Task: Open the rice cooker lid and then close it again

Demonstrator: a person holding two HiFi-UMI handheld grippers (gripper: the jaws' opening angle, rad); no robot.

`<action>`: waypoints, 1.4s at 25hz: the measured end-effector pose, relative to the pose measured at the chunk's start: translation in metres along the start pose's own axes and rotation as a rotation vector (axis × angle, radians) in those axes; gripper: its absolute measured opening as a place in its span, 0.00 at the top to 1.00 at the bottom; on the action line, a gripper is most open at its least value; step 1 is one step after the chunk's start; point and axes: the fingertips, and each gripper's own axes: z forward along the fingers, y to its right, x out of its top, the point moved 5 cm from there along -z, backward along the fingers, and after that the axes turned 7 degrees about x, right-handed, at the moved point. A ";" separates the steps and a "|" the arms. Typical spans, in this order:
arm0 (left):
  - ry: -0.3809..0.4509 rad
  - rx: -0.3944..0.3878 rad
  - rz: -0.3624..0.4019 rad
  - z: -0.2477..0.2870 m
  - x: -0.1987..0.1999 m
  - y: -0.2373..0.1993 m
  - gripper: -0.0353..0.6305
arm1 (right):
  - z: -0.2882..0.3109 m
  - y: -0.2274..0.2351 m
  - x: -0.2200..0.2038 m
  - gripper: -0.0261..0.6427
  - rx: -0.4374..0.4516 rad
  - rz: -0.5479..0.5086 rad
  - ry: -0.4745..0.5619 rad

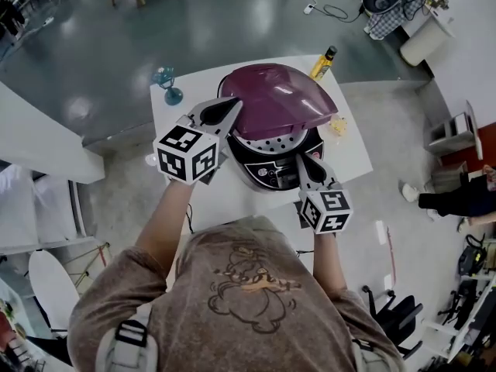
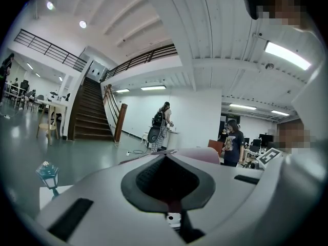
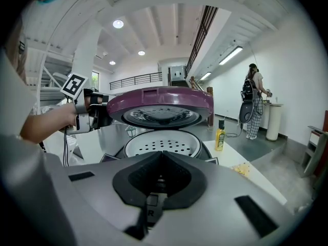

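White table (image 1: 350,152), centre of the head view, on a glossy grey-green floor (image 1: 232,22); it bears all table items below.

Item 1: rice cooker (image 1: 271,169). Dark body at the table's centre, control panel towards the person. Lid (image 1: 279,95), plum-coloured, apparently hinged at the far side, raised well off the body but not upright. The right gripper view shows its underside with a clear gap above the pot. Perforated white steaming tray (image 1: 271,139) exposed inside.

Item 2: left gripper (image 1: 232,105). Jaws together, nothing seen clamped between them. Tips at the lid's left rim, apparently propping it rather than pinching it.

Item 3: right gripper (image 1: 304,161). Jaws likewise closed and empty. Tips at the front panel, lower centre of the cooker; contact cannot be confirmed. Probably steadying the body.

Progress: latch released and lid partly up, so the opening half looks under way or nearly done. Outstanding: any remaining upward swing, then lowering the lid and pressing it until it catches.

Item 4: table sundries.
- Yellow bottle (image 1: 323,63) with dark cap, upper right, just beyond the lid.
- Teal ornament (image 1: 167,80) on a stem, upper left corner.
- Yellow scrap (image 1: 338,125), just right of the cooker.

Room: large open hall.
- Staircase (image 2: 89,111) with dark treads, left of the left gripper view.
- White walls and strip lights (image 2: 287,55).
- Two standing people (image 2: 164,124), distant, well apart from the table.
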 end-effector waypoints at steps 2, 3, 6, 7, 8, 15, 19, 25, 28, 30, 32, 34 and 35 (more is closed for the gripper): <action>0.002 -0.001 0.002 -0.001 0.002 -0.001 0.92 | -0.001 -0.001 -0.001 0.95 -0.001 -0.002 0.002; 0.003 -0.002 0.003 -0.001 0.003 -0.001 0.92 | -0.001 -0.002 -0.002 0.95 -0.003 -0.003 0.003; 0.013 -0.005 0.007 0.000 0.008 -0.004 0.92 | 0.000 -0.002 -0.003 0.95 -0.006 -0.005 0.003; 0.018 -0.006 0.007 0.001 0.009 -0.006 0.92 | 0.000 -0.002 -0.003 0.95 -0.006 -0.005 0.003; 0.023 -0.006 0.005 0.002 0.011 -0.006 0.92 | -0.001 -0.002 -0.004 0.95 -0.005 -0.005 0.004; 0.068 -0.004 -0.028 0.010 0.029 -0.018 0.92 | 0.000 -0.001 -0.002 0.95 -0.001 -0.005 0.002; 0.101 0.013 -0.029 0.015 0.043 -0.029 0.92 | 0.001 0.000 -0.002 0.95 0.008 -0.002 0.003; 0.133 0.028 -0.048 0.022 0.059 -0.042 0.92 | 0.000 -0.001 -0.002 0.95 0.011 -0.001 0.002; 0.141 0.033 -0.037 0.026 0.065 -0.047 0.92 | 0.000 0.000 -0.001 0.95 0.011 0.001 0.002; 0.143 0.033 -0.029 0.028 0.069 -0.050 0.92 | 0.000 -0.001 -0.001 0.95 0.012 0.002 0.001; 0.146 0.035 -0.023 0.029 0.073 -0.054 0.92 | -0.001 -0.002 -0.001 0.95 0.013 0.003 0.000; 0.148 0.036 -0.020 0.032 0.076 -0.057 0.92 | -0.001 -0.002 0.000 0.95 0.013 0.003 0.001; 0.149 0.035 -0.020 0.033 0.077 -0.059 0.92 | -0.001 -0.001 0.000 0.95 0.011 0.002 0.002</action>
